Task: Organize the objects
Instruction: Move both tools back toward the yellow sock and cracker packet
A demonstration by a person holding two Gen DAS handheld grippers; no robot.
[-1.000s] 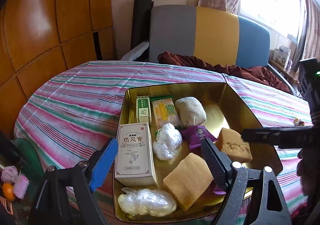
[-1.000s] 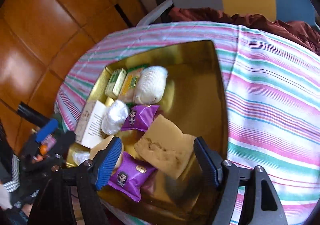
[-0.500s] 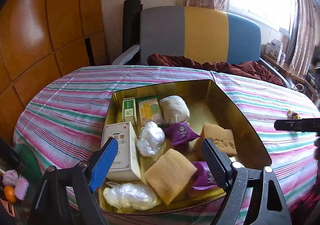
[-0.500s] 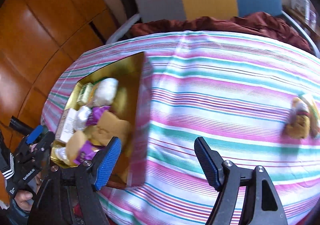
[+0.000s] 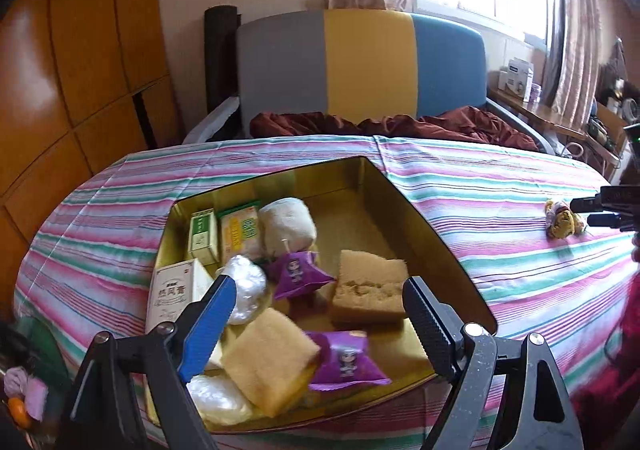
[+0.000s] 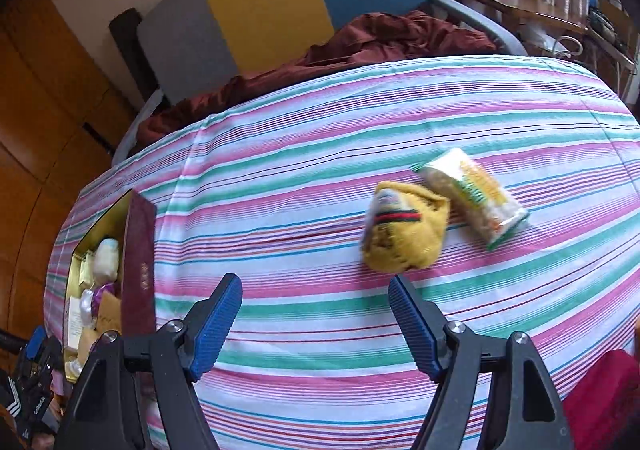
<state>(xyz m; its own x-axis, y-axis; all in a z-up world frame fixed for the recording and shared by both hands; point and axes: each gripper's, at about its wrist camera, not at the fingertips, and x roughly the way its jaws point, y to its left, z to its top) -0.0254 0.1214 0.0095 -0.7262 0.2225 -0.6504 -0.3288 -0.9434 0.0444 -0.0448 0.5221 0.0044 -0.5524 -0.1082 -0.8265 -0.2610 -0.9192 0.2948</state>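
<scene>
Since a second ago the right gripper (image 6: 314, 326) has swung rightward off the gold tin (image 6: 138, 250), which now sits at the far left edge of its view, and hangs over bare striped tabletop (image 6: 320, 170). Its fingers (image 6: 216, 326) stand wide apart with nothing between them. Just beyond them lie a yellow pouch (image 6: 404, 228) and, touching its right side, a green-and-yellow packet (image 6: 476, 196).

Meanwhile the left gripper (image 5: 320, 324) has drifted a little, its fingers (image 5: 208, 330) also well open and empty, over the near part of the tin (image 5: 400, 210). Nearest in the tin are a clear plastic bundle (image 5: 216, 400), a yellow sponge (image 5: 270, 360) and a purple sachet (image 5: 348, 360). Behind them come a white box (image 5: 172, 294), a second plastic bundle (image 5: 248, 284), another purple sachet (image 5: 298, 274) and a brown sponge (image 5: 370, 286). Farthest lie a small green box (image 5: 204, 236), a yellow packet (image 5: 240, 234) and a white roll (image 5: 286, 226).
</scene>
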